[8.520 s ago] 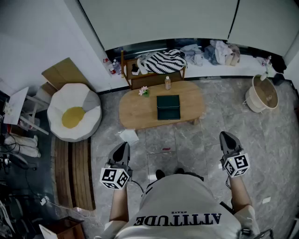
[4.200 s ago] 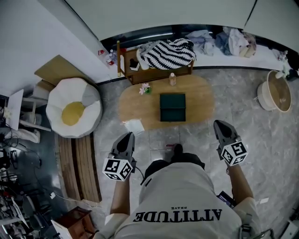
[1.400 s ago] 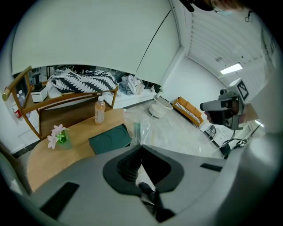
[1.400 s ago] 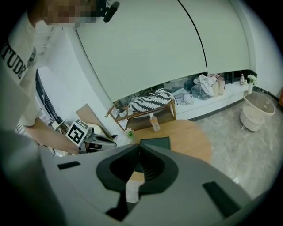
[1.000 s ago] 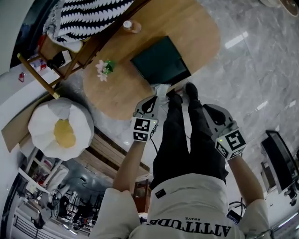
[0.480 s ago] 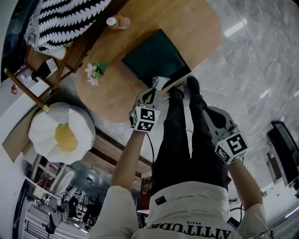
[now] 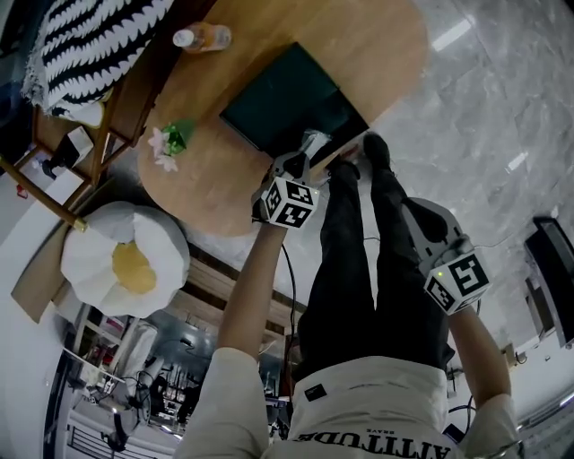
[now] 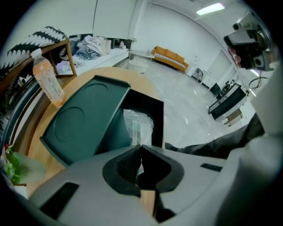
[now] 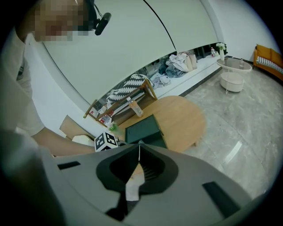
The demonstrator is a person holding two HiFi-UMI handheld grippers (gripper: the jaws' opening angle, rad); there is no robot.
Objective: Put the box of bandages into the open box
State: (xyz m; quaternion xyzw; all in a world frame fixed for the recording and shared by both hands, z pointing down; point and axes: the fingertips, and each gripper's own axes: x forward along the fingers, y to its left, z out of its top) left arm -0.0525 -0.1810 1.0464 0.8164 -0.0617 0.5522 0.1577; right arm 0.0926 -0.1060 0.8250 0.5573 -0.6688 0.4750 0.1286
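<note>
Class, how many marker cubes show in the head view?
2. One cube rides the left tongs, shut on a plastic-wrapped packet over the open box; the other cube rides the right tongs beside the person's right leg.

Grey marble floor [image 7: 502,108] with bright glints fills the right. An oval wooden counter [image 7: 206,188] stands far centre. Beyond it, far left, a wooden rack [image 7: 126,108] carries a striped throw [image 7: 81,40]. Left of the counter, an egg-shaped cushion [image 7: 126,260] lies beside wooden slats [image 7: 229,285]. A white wall [image 9: 132,44] rises behind the rack, with clothes [image 9: 177,62] heaped on a low ledge at its foot. An orange sofa [image 8: 170,56] sits far off under a ceiling light [image 8: 211,8].
</note>
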